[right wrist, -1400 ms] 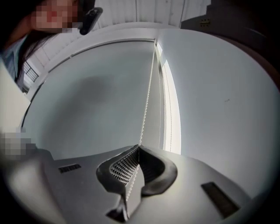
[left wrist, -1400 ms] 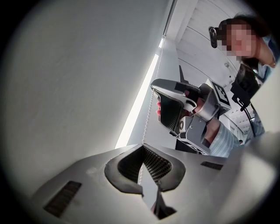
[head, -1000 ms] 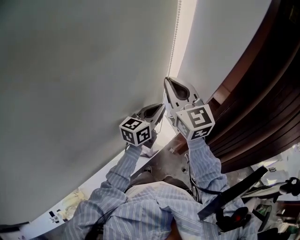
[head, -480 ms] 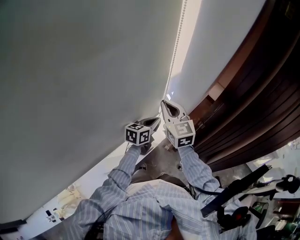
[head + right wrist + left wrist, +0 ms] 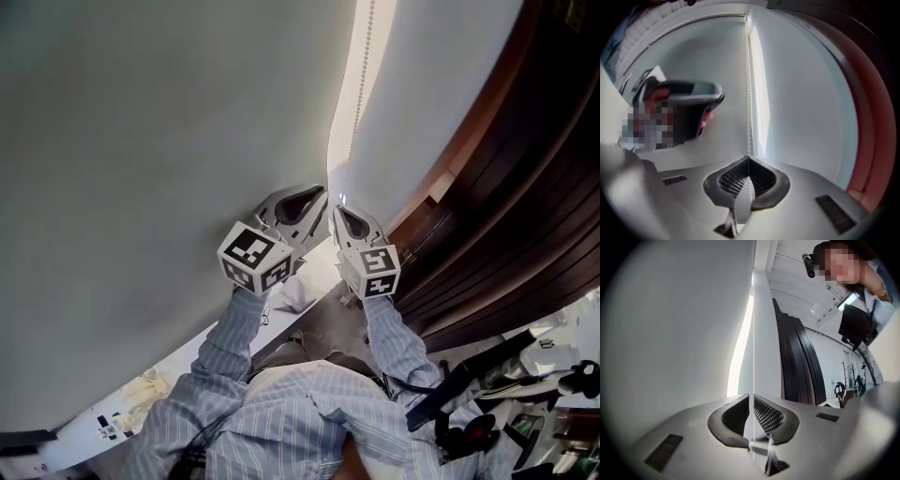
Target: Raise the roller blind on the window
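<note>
The big grey roller blind [image 5: 141,187] fills the left side of the head view. It hangs down to the white window ledge [image 5: 141,405] near the person. A second blind [image 5: 422,94] hangs to its right. A thin bright strip of light shows between the two.

The bead chain [image 5: 361,84] hangs down along that bright strip, from the far top toward the two grippers.

The left gripper [image 5: 319,195] and the right gripper [image 5: 339,212] sit close side by side at the bottom of the strip. The left one is a little higher. Each has a cube with black and white squares at its near end. The person's arms are in striped blue sleeves [image 5: 230,333] and reach up to them.

In the left gripper view, the left gripper [image 5: 752,397] has its jaws squeezed together. The bead chain [image 5: 753,333] shows as a thin white line. It runs straight up from between the tips, so the jaws are pinching it.

In the right gripper view, the right gripper [image 5: 748,158] also has its jaws pressed tight. The bead chain [image 5: 748,93] comes down from the top of the window and goes right in between the tips, so this gripper holds it too. The left gripper [image 5: 693,98] shows as a dark blurry shape to the left of the chain.

A dark brown wooden panel [image 5: 525,169] stands at the right side of the window.
</note>
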The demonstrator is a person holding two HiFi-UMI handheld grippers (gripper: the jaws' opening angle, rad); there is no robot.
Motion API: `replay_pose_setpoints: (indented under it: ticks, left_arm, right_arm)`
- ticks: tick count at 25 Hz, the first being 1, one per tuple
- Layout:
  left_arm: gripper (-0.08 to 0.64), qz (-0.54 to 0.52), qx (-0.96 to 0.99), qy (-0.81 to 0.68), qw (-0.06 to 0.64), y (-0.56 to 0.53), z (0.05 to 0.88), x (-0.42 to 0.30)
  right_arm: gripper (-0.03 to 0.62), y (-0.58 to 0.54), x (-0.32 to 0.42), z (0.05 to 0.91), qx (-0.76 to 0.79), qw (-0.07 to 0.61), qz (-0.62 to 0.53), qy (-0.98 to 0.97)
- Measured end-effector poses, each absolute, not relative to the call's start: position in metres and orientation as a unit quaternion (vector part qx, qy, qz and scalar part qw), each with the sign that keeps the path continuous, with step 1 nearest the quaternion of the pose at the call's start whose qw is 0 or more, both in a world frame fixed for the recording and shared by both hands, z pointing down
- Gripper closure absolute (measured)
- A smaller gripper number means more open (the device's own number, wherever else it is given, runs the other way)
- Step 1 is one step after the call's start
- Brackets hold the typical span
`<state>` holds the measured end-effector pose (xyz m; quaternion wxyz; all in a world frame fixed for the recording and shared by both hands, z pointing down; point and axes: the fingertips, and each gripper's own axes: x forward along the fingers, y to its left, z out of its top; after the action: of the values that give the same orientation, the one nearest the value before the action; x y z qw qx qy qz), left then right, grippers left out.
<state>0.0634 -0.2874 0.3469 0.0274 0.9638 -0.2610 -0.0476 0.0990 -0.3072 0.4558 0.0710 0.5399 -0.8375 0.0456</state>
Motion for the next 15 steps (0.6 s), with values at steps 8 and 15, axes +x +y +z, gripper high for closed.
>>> replay_pose_setpoints:
  ticks: [8,15]
  left_arm:
    - [0.456,-0.093,0.968,-0.231,-0.007,-0.320,0.237,0.093]
    - [0.541,-0.137,0.969,-0.201,0.047,-0.313,0.223,0.081]
  right_arm:
    - [0.588,-0.301,0.085,0.466,0.526,0.066,0.053,-0.846]
    - [0.588,-0.304,0.077,0.472,0.519,0.073,0.064,-0.849]
